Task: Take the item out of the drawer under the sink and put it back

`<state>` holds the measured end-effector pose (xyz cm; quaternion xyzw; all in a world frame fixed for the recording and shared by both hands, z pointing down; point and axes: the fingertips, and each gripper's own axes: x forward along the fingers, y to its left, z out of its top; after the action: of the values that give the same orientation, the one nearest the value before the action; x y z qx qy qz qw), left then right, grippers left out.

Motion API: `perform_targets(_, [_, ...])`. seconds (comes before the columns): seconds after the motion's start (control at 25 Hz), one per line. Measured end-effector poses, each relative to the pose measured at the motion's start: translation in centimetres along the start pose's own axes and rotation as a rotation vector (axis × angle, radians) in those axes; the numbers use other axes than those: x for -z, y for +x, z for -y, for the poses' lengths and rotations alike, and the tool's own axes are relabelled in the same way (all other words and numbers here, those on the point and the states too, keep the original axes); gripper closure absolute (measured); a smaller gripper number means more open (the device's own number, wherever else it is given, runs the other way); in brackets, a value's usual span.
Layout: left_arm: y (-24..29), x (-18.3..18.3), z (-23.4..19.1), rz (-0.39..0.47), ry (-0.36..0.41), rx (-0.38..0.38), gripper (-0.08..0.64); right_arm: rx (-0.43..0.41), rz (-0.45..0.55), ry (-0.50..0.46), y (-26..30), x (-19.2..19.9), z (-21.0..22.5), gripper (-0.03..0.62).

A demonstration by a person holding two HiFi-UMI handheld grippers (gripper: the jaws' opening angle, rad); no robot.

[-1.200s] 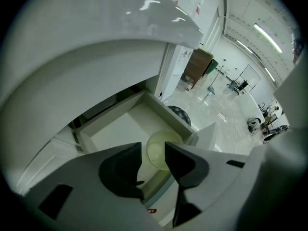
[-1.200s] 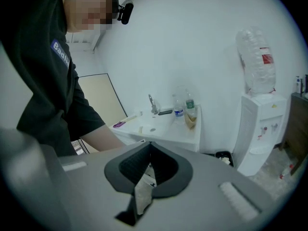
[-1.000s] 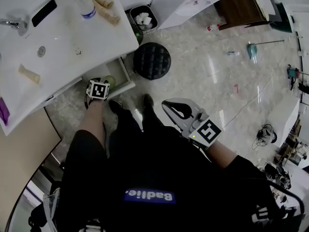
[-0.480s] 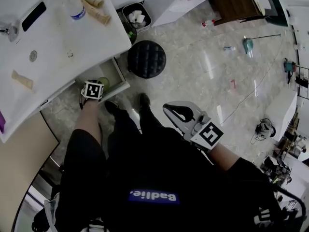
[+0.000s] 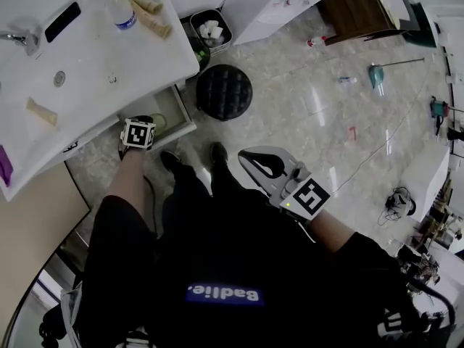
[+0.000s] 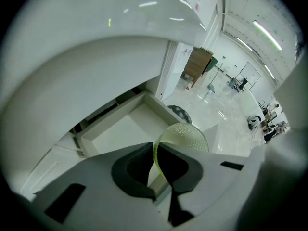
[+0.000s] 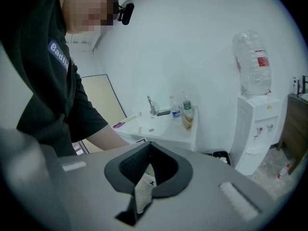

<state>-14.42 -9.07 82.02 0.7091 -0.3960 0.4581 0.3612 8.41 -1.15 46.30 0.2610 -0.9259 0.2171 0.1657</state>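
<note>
The white drawer (image 5: 178, 112) under the sink counter (image 5: 87, 64) stands pulled out. Over it, my left gripper (image 5: 154, 124) points steeply down at a translucent green dimpled bowl (image 5: 161, 121). In the left gripper view its jaws have just been closing, and the left gripper (image 6: 155, 154) now pinches the thin rim of the green bowl (image 6: 185, 136) above the drawer's white inside (image 6: 122, 129). My right gripper (image 5: 244, 156) hangs in front of the person's lap, away from the drawer. In its own view the right gripper (image 7: 150, 149) is shut with nothing in it.
A black round stool (image 5: 224, 91) stands just right of the drawer, with a small waste bin (image 5: 209, 27) behind it. On the counter lie a bottle (image 5: 120, 10), a phone (image 5: 64, 20) and wooden pieces. A water dispenser (image 7: 255, 129) stands by the wall.
The left gripper has stayed over the open drawer by the green bowl. The right gripper has kept its place. The head view has shifted slightly.
</note>
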Motion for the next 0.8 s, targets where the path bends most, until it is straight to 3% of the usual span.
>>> perform_targets(0.56, [-13.2, -3.5, 5.6, 0.231, 0.002, 0.033, 0.535, -0.093, 0.112, -0.081, 0.5, -5.7, -1.7, 0.591])
perform_targets(0.8, [-20.0, -4.9, 7.2, 0.399, 0.003, 0.017, 0.535, -0.126, 0.135, -0.114, 1.2, -7.6, -2.5, 0.591])
